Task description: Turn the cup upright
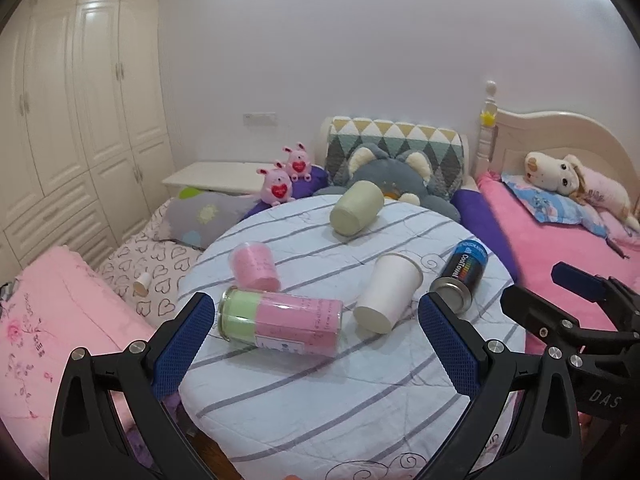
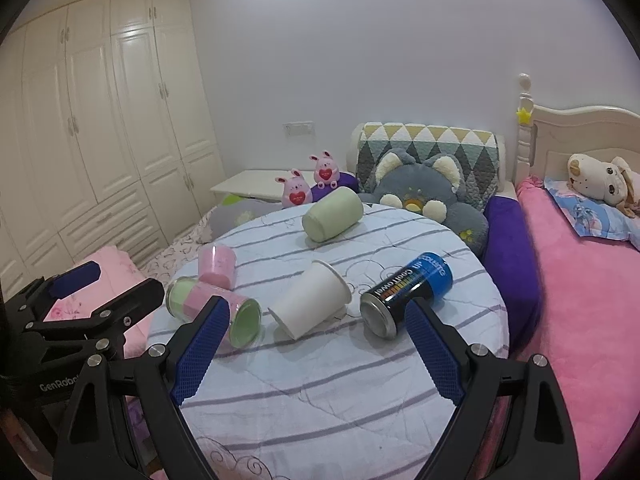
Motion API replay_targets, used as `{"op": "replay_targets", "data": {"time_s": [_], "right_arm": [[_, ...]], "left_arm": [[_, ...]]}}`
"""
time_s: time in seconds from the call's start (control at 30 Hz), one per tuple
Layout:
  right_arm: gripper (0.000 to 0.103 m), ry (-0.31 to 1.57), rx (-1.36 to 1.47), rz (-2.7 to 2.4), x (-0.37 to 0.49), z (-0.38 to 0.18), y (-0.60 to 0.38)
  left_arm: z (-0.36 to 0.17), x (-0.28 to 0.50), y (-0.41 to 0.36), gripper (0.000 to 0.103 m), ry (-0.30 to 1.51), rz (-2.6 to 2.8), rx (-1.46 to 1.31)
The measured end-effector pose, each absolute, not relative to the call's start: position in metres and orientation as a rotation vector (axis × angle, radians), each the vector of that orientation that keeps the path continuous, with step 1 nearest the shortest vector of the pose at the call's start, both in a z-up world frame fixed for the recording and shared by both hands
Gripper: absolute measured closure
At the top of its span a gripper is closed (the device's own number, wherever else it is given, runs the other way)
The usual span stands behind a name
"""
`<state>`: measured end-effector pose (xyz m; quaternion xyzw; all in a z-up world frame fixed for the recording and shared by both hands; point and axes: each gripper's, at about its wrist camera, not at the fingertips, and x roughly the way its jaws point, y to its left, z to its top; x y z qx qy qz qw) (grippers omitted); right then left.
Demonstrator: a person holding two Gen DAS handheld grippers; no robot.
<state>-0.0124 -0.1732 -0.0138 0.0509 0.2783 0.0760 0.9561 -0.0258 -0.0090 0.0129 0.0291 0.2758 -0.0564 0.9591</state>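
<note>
A white paper cup [image 1: 387,293] lies on its side in the middle of a round striped table [image 1: 320,392], base toward me, and also shows in the right wrist view [image 2: 312,299]. A green cup [image 1: 357,207] lies on its side at the far edge, also in the right wrist view [image 2: 332,214]. A small pink cup [image 1: 254,265] stands mouth down at the left. My left gripper [image 1: 314,326] is open and empty, just short of the white cup. My right gripper [image 2: 316,332] is open and empty, in front of the same cup.
A clear jar with pink and green contents [image 1: 282,322] lies on its side at the near left. A black and blue CoolTowel can [image 1: 461,273] lies on its side at the right. Beds with pink covers, plush toys [image 1: 390,178] and a wardrobe [image 1: 72,120] surround the table.
</note>
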Motion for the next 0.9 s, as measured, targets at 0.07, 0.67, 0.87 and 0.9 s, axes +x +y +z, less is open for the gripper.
{"op": "replay_targets", "data": {"time_s": [0.07, 0.67, 0.87, 0.9], "right_arm": [[0.012, 0.566, 0.099, 0.141, -0.016, -0.013, -0.174], [0.012, 0.563, 0.119, 0.081, -0.024, -0.013, -0.192], [0.012, 0.566, 0.122, 0.078, -0.024, -0.015, -0.193], [0.012, 0.567, 0.121, 0.076, -0.024, -0.015, -0.193]], "left_arm": [[0.014, -0.028, -0.012, 0.0, 0.554, -0.119, 0.059], [0.013, -0.027, -0.026, 0.0, 0.572, -0.16, 0.079], [0.011, -0.023, -0.025, 0.0, 0.577, -0.164, 0.08], [0.011, -0.024, -0.026, 0.0, 0.578, -0.164, 0.082]]}}
